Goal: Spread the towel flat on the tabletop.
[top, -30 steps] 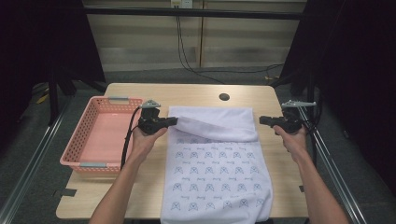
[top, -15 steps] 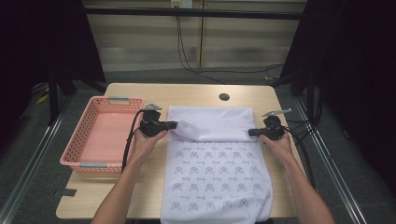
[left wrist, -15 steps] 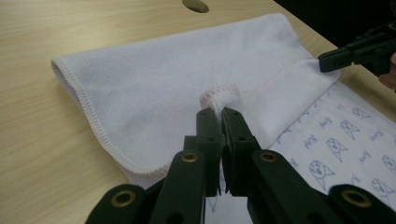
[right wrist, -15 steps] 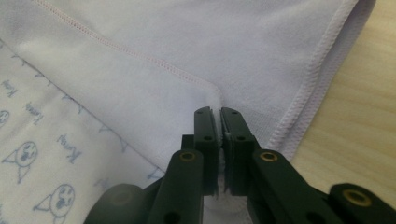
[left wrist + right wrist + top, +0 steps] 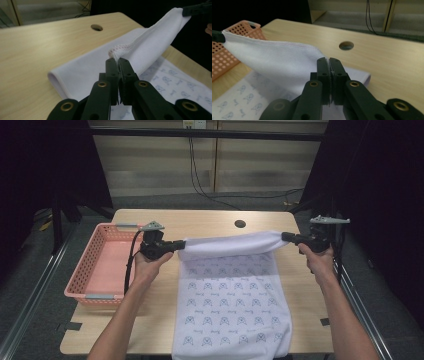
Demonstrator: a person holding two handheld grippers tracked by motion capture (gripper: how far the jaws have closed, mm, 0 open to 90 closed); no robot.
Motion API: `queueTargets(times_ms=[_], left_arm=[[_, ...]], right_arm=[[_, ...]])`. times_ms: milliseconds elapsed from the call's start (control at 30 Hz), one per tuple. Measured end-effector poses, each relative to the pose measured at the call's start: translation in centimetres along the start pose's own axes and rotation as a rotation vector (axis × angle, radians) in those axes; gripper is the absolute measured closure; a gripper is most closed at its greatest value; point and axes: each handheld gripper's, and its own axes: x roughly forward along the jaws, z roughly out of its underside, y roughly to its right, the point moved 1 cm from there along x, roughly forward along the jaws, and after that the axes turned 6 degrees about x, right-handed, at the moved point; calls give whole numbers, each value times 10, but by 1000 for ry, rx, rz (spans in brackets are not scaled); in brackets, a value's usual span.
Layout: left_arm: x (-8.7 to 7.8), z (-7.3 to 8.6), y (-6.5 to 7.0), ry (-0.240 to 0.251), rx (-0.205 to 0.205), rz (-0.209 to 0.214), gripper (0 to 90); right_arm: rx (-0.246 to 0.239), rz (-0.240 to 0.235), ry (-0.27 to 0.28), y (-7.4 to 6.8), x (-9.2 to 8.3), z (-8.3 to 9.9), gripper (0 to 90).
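Now both claws pinch the far hem of the white cloth (image 5: 230,285), one at each corner. A second ago the right claw (image 5: 287,236) hung off the cloth at the right of the high view with its jaws apart; its jaws have just been closing, and they now clamp the right corner, the fabric squeezed between them in the right gripper view (image 5: 331,65). The left claw (image 5: 180,243) is likewise closed on the left corner, where the stitched hem bunches at the jaw tips (image 5: 118,53).

Since then the folded edge, which lay flat on the table (image 5: 200,220), has come up: it stretches as a taut white band across the middle of the high view, clear of the wood, while the printed part lies flat below it and runs to the bottom of the frame. The pink basket (image 5: 82,270) at left is empty.

With both corners secured and lifted, the fold seems ready to be carried toward the near edge to lay the cloth over itself.
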Motion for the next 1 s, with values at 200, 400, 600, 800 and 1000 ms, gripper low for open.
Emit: queueTargets(times_ms=[200,400,600,800,1000], left_arm=[[-39,-24,26,89,53,39,876],[-72,-28,52,122,103,54,876],[-101,-15,85,122,132,95,875],[-95,63,105,-14,94,155,872],[-82,129,123,-203,73,238,858]], right_arm=[[-48,-30,65,-25,-36,-21,877],[-114,-67,93,-54,-74,-19,877],[-170,-108,123,-86,-116,2,878],[-168,-136,41,-101,-137,77,877],[-116,-165,-111,-99,-133,159,875]])
